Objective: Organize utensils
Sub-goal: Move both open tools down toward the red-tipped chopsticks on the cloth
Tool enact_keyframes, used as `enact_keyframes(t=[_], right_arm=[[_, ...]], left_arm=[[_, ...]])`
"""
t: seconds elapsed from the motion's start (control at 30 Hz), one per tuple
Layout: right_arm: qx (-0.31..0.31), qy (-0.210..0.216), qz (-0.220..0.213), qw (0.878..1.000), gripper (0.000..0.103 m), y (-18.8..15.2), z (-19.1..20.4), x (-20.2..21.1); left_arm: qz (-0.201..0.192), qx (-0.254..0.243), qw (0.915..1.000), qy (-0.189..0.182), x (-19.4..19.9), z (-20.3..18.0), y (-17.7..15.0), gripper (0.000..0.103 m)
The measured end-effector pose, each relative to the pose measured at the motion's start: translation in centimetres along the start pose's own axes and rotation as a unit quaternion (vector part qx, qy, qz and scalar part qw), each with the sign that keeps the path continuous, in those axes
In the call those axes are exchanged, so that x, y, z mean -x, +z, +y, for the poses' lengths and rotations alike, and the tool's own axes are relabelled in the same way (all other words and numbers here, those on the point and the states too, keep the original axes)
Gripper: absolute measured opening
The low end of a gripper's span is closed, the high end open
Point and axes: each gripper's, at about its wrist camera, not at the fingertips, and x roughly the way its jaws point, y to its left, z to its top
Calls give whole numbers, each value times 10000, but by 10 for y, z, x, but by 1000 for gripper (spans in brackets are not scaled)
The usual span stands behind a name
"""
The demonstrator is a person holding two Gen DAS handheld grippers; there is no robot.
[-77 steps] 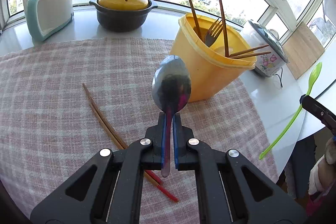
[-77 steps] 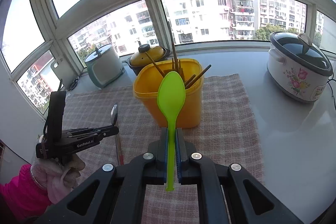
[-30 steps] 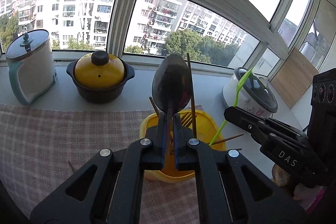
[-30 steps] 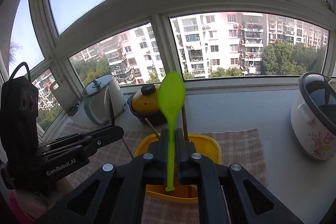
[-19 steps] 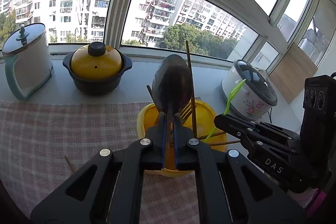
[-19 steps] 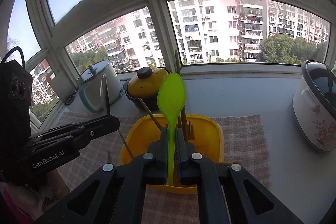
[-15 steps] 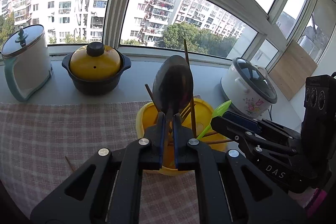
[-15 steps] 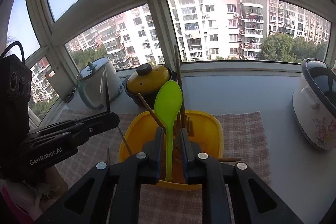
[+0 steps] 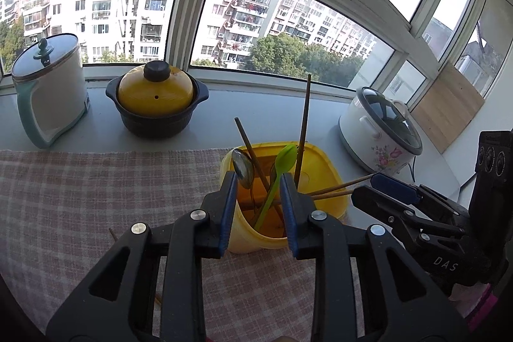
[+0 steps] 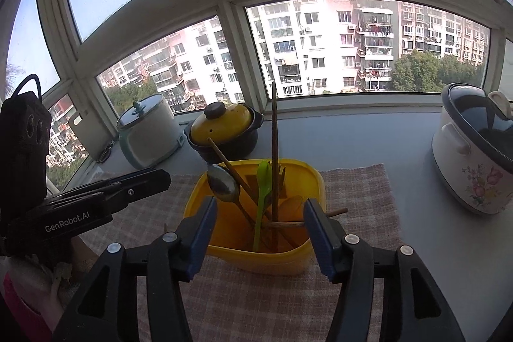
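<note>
A yellow container point(image 9: 323, 164) point(image 10: 317, 181) stands on the checked cloth, holding wooden chopsticks point(image 9: 303, 127), a fork, a metal spoon point(image 9: 242, 170) point(image 10: 222, 183) and a green plastic spoon point(image 9: 283, 157) point(image 10: 263, 173). My left gripper point(image 9: 258, 181) hovers just above its near rim. Its jaws are opening, with nothing pressed between the pads. My right gripper point(image 10: 261, 205) hangs over the container from the other side. Its jaws are opening wider, clear of the utensils. Each gripper shows in the other's view: the right gripper point(image 9: 372, 191) and the left gripper point(image 10: 160, 178).
On the sill behind stand a teal-and-white kettle point(image 9: 48, 98), a dark casserole with a yellow lid point(image 9: 155, 101) and a flowered rice cooker point(image 9: 381, 133). A loose chopstick point(image 9: 112, 234) lies on the checked cloth point(image 9: 80, 188) to the left. A wooden board point(image 9: 449, 114) leans at the right.
Both grippers carried their spoons over the container. The right one let go of the green spoon first, then the left released the metal spoon; both spoons now stand inside.
</note>
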Motion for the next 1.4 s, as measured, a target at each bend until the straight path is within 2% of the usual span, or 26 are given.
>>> enact_keyframes(t=[0.2,0.33,0.4,0.47,0.53,0.67,0.8,0.87,1.0,1.07,1.23,1.3,1.33,1.4], right_arm=[[130,43,-100,9999,75,-8,9,14],[199,121,-110,9997,84,-14,14,20],[256,131,-111,9995,87,-19,17,23],[319,96,-103,9994,89,-24,21,24],[382,91,-121,9992,91,-30,24,26],[516,44,-258,9983,103,-41,31,28],[718,63,-426,9965,103,-51,38,30],[769,78,-369,9963,103,-55,41,27],[939,248,-85,9952,103,-63,52,18],[1055,383,194,9935,103,-67,60,8],[1218,670,643,9882,101,-83,76,-16],[1310,733,939,9842,94,-89,85,-30],[1337,771,1140,9814,87,-92,88,-38],[1388,879,1584,9736,65,-99,96,-56]], left_arm=[[69,42,10000,47,13,13,-11,26],[160,-18,9996,232,20,25,-23,27],[139,-51,9992,380,25,33,-31,44],[142,-41,9985,535,28,43,-40,51],[210,21,9976,657,30,55,-49,52],[417,241,9945,934,34,79,-69,52],[640,523,9902,1123,38,103,-90,52],[709,637,9878,1229,40,113,-100,52],[848,895,9841,1277,49,128,-121,52],[889,984,9823,1322,54,131,-131,52],[866,1175,9796,1383,65,132,-152,52],[835,1223,9788,1414,70,131,-158,52],[807,1249,9785,1427,73,131,-162,52],[746,1329,9778,1439,78,131,-167,52]])
